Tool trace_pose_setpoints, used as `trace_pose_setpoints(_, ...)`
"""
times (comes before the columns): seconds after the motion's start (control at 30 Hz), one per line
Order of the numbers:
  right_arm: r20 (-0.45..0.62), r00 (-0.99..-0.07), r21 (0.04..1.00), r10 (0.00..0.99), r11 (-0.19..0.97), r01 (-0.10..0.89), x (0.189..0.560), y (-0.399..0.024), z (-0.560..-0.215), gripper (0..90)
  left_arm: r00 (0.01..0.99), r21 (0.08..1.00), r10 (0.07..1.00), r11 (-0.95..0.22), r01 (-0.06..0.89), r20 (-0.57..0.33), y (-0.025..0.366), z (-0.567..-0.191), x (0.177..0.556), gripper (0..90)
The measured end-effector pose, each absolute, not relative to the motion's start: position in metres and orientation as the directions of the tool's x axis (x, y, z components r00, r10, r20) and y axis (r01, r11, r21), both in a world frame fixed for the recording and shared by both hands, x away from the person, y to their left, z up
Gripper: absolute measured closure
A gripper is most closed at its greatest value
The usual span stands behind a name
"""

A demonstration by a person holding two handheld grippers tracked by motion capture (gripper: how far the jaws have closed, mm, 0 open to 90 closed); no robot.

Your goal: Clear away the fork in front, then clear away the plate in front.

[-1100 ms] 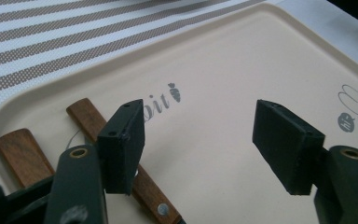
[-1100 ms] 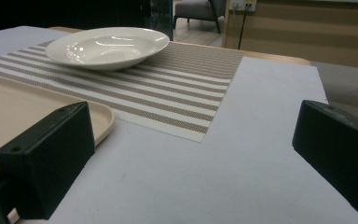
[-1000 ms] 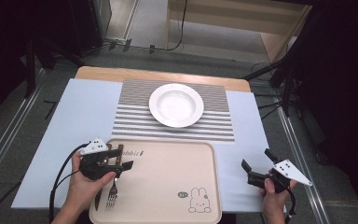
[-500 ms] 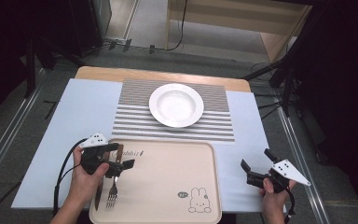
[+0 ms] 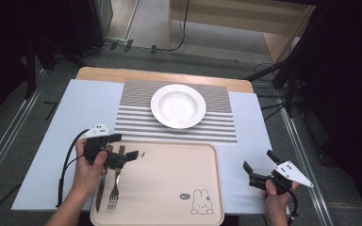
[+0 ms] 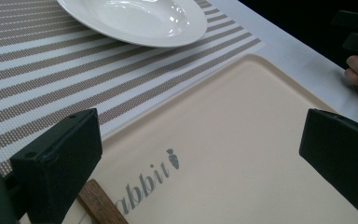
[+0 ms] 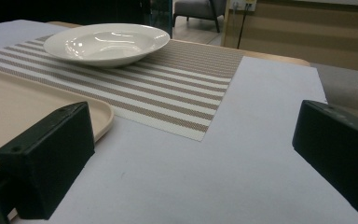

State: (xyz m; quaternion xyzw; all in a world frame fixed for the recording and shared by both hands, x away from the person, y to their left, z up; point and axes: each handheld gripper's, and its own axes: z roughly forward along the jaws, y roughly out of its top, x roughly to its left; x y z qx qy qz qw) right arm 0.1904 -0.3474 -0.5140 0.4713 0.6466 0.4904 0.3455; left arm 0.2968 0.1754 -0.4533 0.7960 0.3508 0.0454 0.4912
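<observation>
A fork (image 5: 114,190) and a knife (image 5: 101,190) with wooden handles lie side by side on the left part of the beige tray (image 5: 169,183). My left gripper (image 5: 124,145) hovers over their handle ends. Its jaws have just been opening and now stand wide with nothing between them. In the left gripper view, one wooden handle end (image 6: 100,205) lies on the tray (image 6: 242,140) below the left jaw of that open gripper (image 6: 205,158). My right gripper (image 5: 259,160) rests open and empty over the white cloth, right of the tray. Its jaws stand wide in the right gripper view (image 7: 191,154).
A white deep plate (image 5: 178,106) sits on a striped placemat (image 5: 136,120) beyond the tray. A white cloth (image 5: 75,117) covers the table. The tray's right part carries a rabbit print (image 5: 201,202). Dark stands and cables border the table on both sides.
My left gripper has risen and moved toward the far edge of the tray, and its jaws have spread wider. The knife now shows beside the fork. The right gripper has kept still.
</observation>
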Motion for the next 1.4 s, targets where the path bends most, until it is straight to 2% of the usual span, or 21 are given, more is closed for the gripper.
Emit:
trace_pose_setpoints(0.47, 0.018, -0.32, 0.96, 0.947, 0.072, 0.269, 0.19, -0.347, -0.514, 0.0, 0.758, 0.816, 0.592, -0.273, 0.509, -0.275, 0.16, -0.44, 0.32, 0.0)
trace_pose_setpoints(1.4, 0.021, -0.329, 0.963, 0.944, 0.069, 0.26, 0.189, -0.348, -0.514, 0.0, 0.739, 0.81, 0.589, -0.227, 0.54, -0.328, 0.141, -0.439, 0.368, 0.0)
